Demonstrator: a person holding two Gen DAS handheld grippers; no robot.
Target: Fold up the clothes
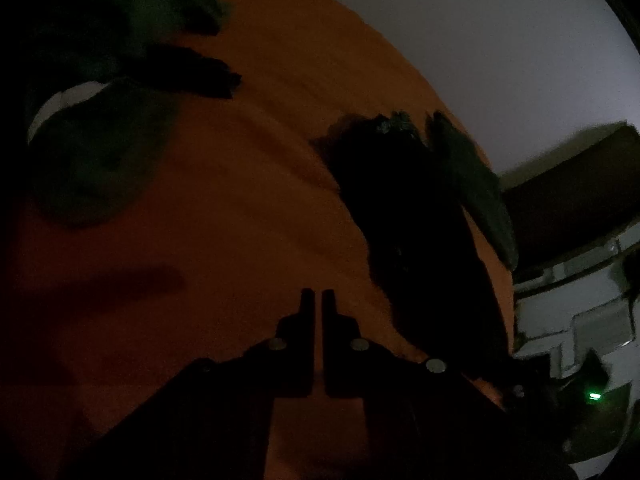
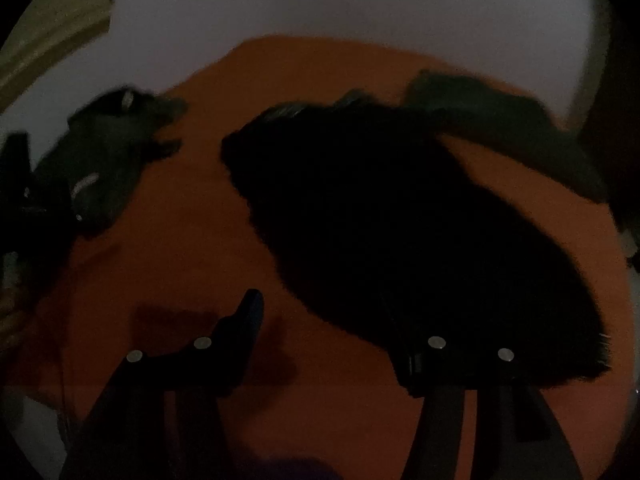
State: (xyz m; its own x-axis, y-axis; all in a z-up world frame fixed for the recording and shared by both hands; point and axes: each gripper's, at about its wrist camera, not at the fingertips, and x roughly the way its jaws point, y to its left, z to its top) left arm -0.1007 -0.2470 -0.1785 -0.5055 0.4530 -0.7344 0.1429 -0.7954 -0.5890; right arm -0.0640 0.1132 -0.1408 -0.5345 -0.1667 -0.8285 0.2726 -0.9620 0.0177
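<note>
A black garment (image 2: 400, 220) lies spread across the orange surface (image 2: 192, 240). My right gripper (image 2: 324, 316) is open at its near edge. The left finger (image 2: 248, 320) stands over bare orange, and the right finger is lost in the dark against the black cloth. In the left wrist view the black garment (image 1: 412, 220) lies to the right. There my left gripper (image 1: 318, 308) is shut over the bare orange surface (image 1: 240, 220), with nothing between its fingers. Whether either gripper touches the cloth I cannot tell in this dim light.
Dark green clothes (image 1: 100, 152) with a white band lie at the upper left, and more dark clothes (image 1: 132, 20) beyond them. Another green piece (image 2: 500, 120) lies behind the black garment. A white device with a green light (image 1: 572, 320) sits at the right edge. A pale wall (image 2: 360, 0) rises behind.
</note>
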